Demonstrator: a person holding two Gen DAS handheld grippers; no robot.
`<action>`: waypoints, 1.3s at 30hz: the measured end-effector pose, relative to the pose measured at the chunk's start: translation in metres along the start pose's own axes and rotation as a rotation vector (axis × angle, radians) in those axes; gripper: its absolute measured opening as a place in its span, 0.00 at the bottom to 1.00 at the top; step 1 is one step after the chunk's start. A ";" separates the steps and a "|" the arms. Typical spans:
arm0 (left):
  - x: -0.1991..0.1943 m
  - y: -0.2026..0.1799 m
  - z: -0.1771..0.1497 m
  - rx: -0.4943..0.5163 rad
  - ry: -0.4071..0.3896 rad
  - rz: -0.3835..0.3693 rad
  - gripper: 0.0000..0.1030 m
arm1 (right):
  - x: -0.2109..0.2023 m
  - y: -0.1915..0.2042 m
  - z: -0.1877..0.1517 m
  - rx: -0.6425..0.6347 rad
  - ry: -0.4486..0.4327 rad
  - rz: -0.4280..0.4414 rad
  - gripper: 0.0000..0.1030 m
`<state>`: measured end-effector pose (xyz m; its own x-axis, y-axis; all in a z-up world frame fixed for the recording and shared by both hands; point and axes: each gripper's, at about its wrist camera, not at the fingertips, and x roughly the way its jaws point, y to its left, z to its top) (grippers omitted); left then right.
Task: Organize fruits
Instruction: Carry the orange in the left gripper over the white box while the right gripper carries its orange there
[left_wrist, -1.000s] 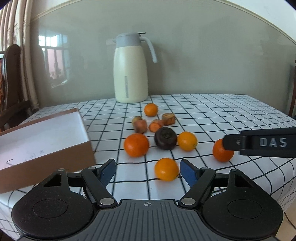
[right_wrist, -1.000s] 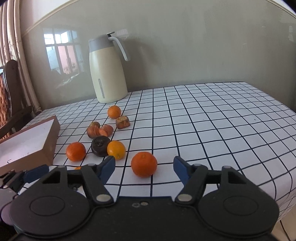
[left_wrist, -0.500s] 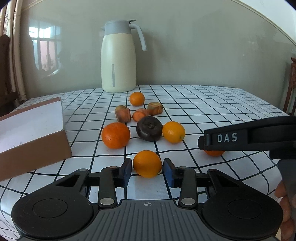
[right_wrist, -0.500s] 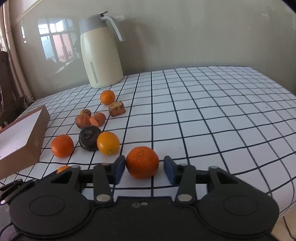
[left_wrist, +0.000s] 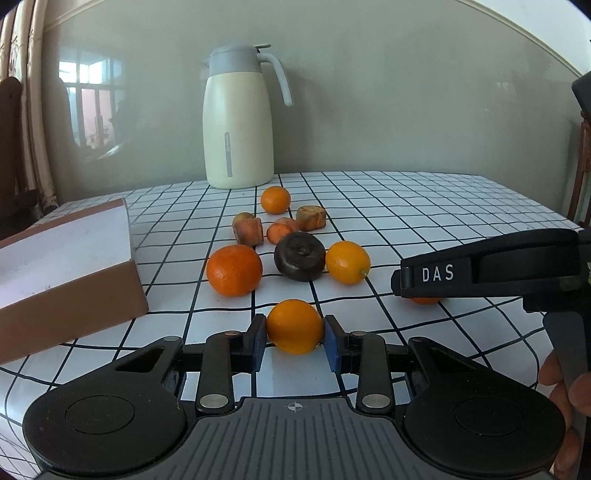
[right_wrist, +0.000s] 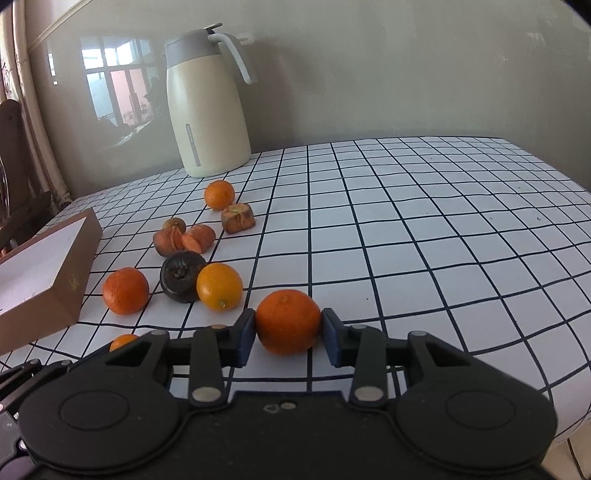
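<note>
Writing: "DAS" in white letters on the side of the right gripper (left_wrist: 436, 275), read in the left wrist view; the gold mark on the box's side is too small to read.
Left gripper (left_wrist: 294, 343): jaws have just been closing and now pinch a yellow-orange orange (left_wrist: 294, 326) between the blue pads, low over the checked tablecloth (left_wrist: 424, 206).
Right gripper, own view (right_wrist: 288, 334): jaws have just been closing and now pinch a deeper orange tangerine (right_wrist: 287, 321) on both sides.
Left view only: the right gripper from the side, hiding most of its tangerine; fingers of a hand (left_wrist: 557, 384) at the right edge.
Right view only: just a sliver of the left gripper's orange, behind the gripper body.
Box (left_wrist: 70, 273): brown cardboard with white inside, at the table's left edge; no fruit visible in the part shown.
Loose fruit: a large orange (left_wrist: 234, 270), a dark brown fruit (left_wrist: 300, 256) touching a yellow orange (left_wrist: 347, 262), reddish cut pieces (left_wrist: 248, 230), a small orange (left_wrist: 275, 199) farthest back.
Jug (left_wrist: 240, 118): cream with grey lid, upright behind the fruit.
</note>
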<state>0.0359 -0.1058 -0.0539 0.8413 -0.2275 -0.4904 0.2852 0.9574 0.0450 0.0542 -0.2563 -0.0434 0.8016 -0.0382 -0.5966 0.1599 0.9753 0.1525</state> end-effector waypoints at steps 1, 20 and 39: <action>0.000 0.000 0.000 0.001 -0.001 0.000 0.32 | 0.000 0.000 0.000 -0.002 0.000 0.003 0.28; -0.029 0.049 0.001 -0.064 -0.038 0.064 0.32 | -0.025 0.019 -0.007 -0.020 -0.025 0.167 0.27; -0.065 0.142 -0.010 -0.207 -0.081 0.228 0.32 | -0.021 0.103 -0.016 -0.158 -0.039 0.374 0.27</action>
<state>0.0169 0.0463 -0.0244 0.9090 -0.0079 -0.4167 -0.0078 0.9993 -0.0359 0.0442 -0.1520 -0.0280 0.8098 0.3199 -0.4918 -0.2346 0.9449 0.2283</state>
